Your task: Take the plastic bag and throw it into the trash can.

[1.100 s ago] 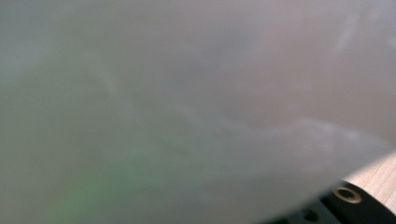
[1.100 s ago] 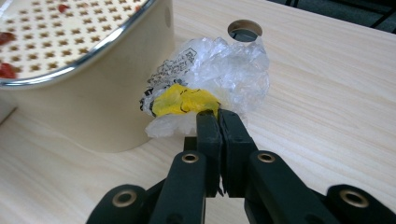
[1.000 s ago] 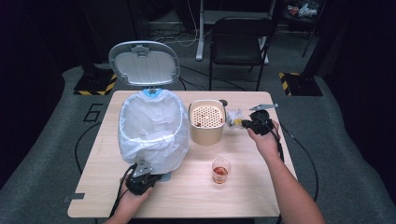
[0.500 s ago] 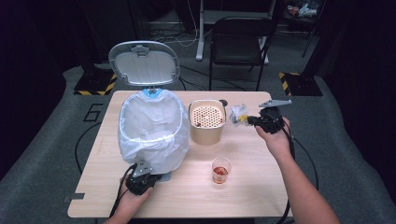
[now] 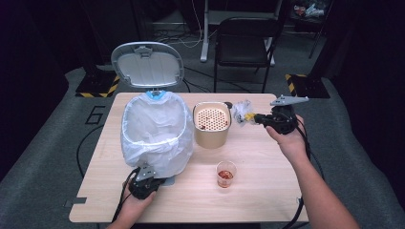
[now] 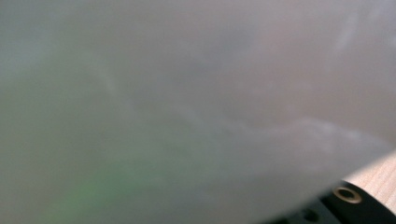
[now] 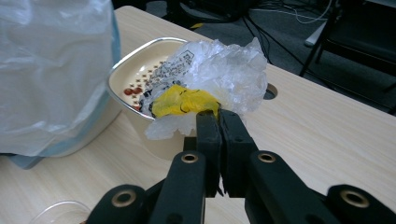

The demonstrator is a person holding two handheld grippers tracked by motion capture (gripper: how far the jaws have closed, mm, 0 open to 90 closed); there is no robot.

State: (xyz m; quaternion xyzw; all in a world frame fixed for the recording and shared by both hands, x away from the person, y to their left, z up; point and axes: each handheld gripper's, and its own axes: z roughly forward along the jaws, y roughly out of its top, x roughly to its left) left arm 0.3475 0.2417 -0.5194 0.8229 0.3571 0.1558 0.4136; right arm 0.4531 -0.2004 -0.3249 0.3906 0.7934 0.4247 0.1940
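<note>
My right gripper point(image 5: 255, 118) is shut on a crumpled clear plastic wrapper point(image 5: 242, 114) with a yellow patch, held in the air just right of a beige tub point(image 5: 211, 125). In the right gripper view the jaws point(image 7: 218, 116) pinch the wrapper point(image 7: 210, 84) by its lower edge, in front of the tub point(image 7: 135, 70). A bin lined with a white bag point(image 5: 155, 131) stands at the left, its lid point(image 5: 147, 64) swung up. My left gripper point(image 5: 143, 183) rests at the bin's front base. The white bag point(image 6: 187, 102) lies blurred close against the camera in the left gripper view, hiding the jaws.
A clear plastic cup point(image 5: 226, 173) with red bits at its bottom stands on the wooden table point(image 5: 267, 191), near the front. The tub has a perforated insert holding a few red pieces. A black chair point(image 5: 248, 38) stands beyond the far edge.
My right gripper has risen with the wrapper and shifted a little to the right. The left gripper has stayed at the bin's base.
</note>
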